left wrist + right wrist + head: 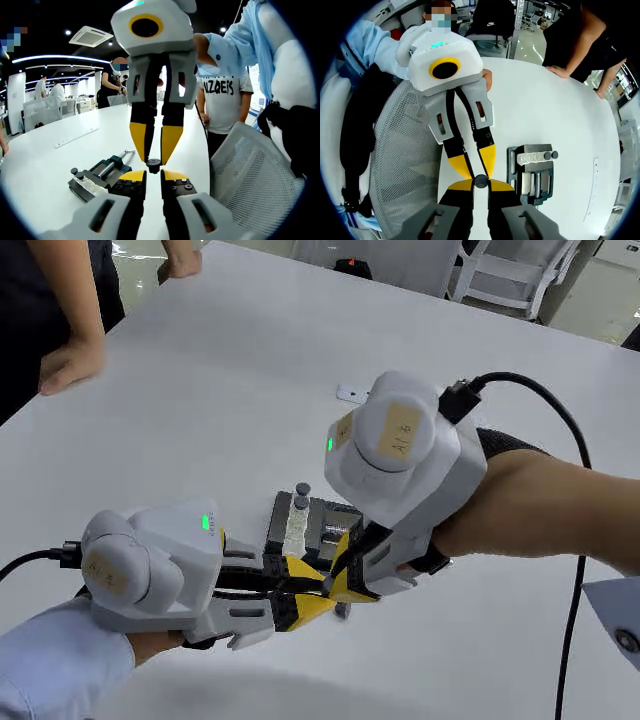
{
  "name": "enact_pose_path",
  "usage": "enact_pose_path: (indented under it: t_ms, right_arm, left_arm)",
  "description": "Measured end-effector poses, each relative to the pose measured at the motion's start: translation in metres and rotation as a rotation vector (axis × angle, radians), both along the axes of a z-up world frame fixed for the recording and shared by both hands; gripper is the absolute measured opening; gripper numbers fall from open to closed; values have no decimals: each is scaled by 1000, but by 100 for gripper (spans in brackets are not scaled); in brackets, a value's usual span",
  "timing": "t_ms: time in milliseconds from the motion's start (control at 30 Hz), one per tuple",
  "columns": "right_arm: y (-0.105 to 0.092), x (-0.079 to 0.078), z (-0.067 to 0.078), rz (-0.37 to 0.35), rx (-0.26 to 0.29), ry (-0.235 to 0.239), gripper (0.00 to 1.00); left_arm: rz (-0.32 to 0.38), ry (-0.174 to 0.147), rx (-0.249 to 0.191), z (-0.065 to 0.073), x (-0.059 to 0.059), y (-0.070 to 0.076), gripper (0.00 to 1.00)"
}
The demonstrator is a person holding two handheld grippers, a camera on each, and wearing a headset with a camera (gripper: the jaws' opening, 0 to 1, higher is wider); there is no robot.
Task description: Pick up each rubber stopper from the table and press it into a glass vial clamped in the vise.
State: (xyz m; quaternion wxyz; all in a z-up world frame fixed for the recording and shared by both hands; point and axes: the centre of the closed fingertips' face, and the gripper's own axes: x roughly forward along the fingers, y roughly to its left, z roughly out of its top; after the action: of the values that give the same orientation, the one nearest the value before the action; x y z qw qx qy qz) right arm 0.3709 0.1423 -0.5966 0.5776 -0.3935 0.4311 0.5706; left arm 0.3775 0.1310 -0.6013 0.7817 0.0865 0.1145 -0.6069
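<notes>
Right gripper (154,152) is clenched on the stopper (481,181), bottom centre of the right gripper view, just left of the vise (532,175). Left gripper (153,176) meets it tip to tip with jaws narrow; can't tell if it grips. I'd get the stopper square in one gripper before you go to press. Vials (530,158) sit in a row in the vise: the two at the row's right end are stoppered, the rest look open. Aim for the next open one.
</notes>
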Motion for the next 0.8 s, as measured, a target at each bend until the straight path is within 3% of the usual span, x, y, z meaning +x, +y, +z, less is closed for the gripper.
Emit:
enact_pose_path:
  t_ms: [200,467,800]
  right_arm:
    - [1,12,0,-3,5,-24,6]
    - [2,33,-4,-18,10,-57,6]
    - [6,65,-11,-35,20,-110,6]
  left_arm:
    - [33,27,3,-3,6,7,15]
    - [90,38,15,-9,16,22,24]
    - [169,55,7,-10,30,36,43]
